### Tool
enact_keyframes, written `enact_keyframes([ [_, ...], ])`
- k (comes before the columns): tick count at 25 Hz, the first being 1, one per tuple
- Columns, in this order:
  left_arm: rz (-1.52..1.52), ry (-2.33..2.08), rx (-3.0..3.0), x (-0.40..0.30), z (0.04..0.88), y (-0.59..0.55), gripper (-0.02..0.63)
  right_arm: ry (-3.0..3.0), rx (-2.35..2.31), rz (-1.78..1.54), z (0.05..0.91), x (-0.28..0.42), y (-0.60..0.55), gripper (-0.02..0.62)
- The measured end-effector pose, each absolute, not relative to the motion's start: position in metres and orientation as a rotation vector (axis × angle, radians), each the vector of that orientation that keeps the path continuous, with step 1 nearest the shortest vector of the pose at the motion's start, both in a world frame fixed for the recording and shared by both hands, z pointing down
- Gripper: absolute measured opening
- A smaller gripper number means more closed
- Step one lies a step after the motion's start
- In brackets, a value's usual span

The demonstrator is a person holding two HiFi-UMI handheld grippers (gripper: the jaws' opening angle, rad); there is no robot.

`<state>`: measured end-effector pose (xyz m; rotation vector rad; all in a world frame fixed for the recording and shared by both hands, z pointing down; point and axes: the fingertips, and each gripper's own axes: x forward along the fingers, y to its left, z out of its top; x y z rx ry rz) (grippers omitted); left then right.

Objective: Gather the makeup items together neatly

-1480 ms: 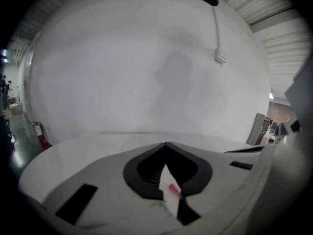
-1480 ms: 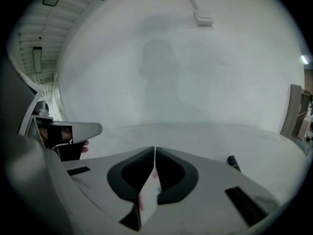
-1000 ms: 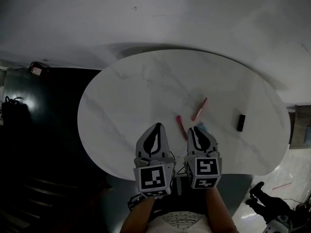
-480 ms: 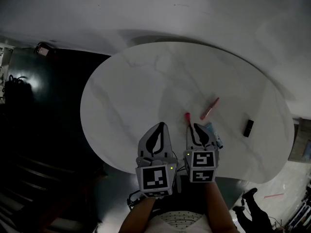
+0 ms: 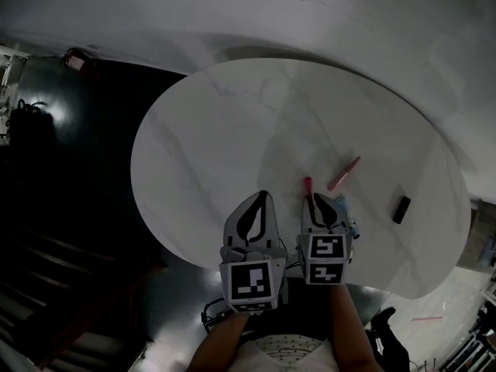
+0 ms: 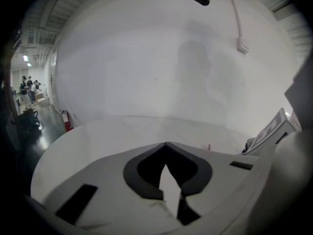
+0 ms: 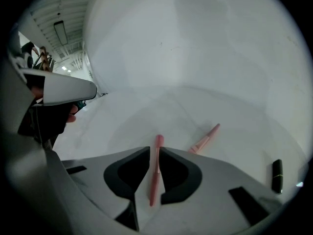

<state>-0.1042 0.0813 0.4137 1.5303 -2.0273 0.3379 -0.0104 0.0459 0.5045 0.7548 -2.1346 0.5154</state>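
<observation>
Right tool (image 7: 155,150), jaws just opening, straddles a pink pencil (image 7: 154,173).

We stand in a large industrial hall or lab: in the left gripper view, strip lights (image 6: 51,5) run along a ribbed ceiling (image 6: 41,28) at upper left, people (image 6: 25,86) stand on a glossy floor (image 6: 43,131) at far left, and a red fire extinguisher (image 6: 65,120) sits lower down.

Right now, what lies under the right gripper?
A pink pencil lies between the right gripper's jaws, just opened wider. A pale blue item peeks out beside it; the rest is covered.
</observation>
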Motion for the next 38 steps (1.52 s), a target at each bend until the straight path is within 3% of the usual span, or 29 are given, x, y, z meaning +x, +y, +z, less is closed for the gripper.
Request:
enact_keyframes([
  [38,0.323,-2.078,1.504,-0.108,0.419,0.089,0.041,-2.038,0.812,0.556,0.525,-0.006,0.049,0.066],
])
